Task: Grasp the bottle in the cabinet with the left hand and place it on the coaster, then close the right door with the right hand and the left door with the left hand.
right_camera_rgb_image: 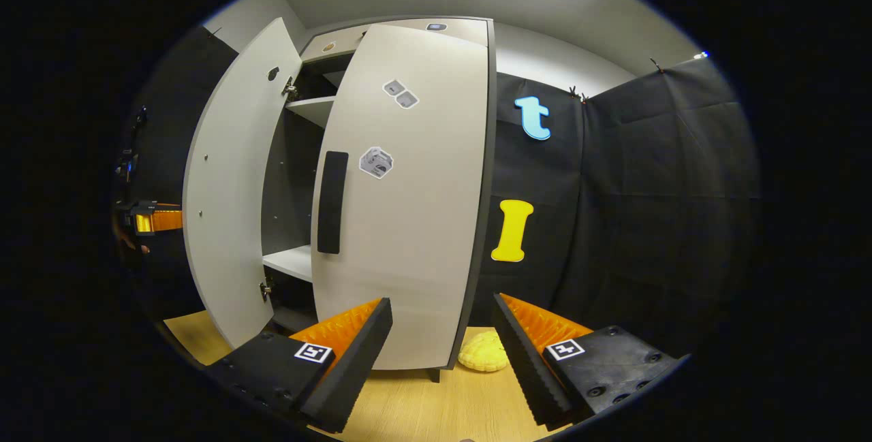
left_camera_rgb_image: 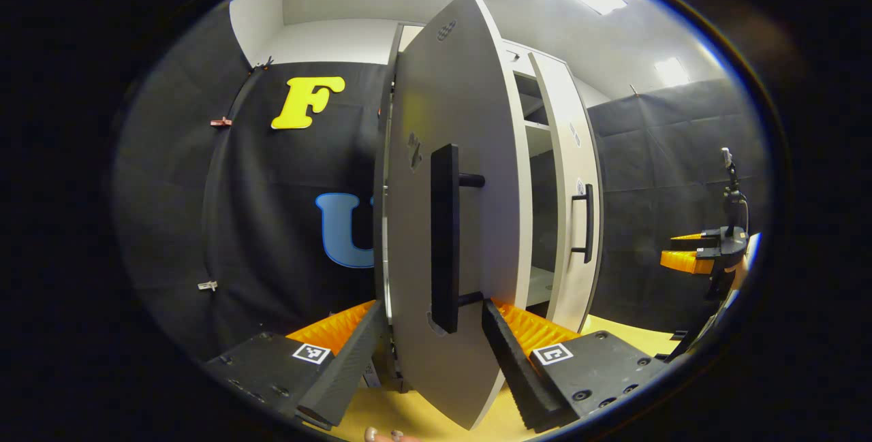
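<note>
Grey board is facing you in the left gripper view: the left door (left_camera_rgb_image: pixel 470 224) is standing edge-on between your left gripper (left_camera_rgb_image: pixel 432 346) fingers, which are spread wide on either side of its lower edge, near but not pinching the black handle (left_camera_rgb_image: pixel 445 238). That gripper is released, gripping nothing. Beyond it the right door (left_camera_rgb_image: pixel 572 210) is sitting almost closed, with a narrow gap showing dark shelves inside the cabinet (left_camera_rgb_image: pixel 538 156). Your right gripper (left_camera_rgb_image: pixel 702 251) is hanging well off to the side, near the black cloth wall. In the right gripper view, your right gripper (right_camera_rgb_image: pixel 443 346) is also open and empty, its fingers pointing at the bottom of the right door (right_camera_rgb_image: pixel 409 210), apart from it. A yellow thing (right_camera_rgb_image: pixel 485 352), possibly the coaster, is lying on the wooden table (right_camera_rgb_image: pixel 422 408) just beside the cabinet's foot. I cannot tell where the bottle is.
</note>
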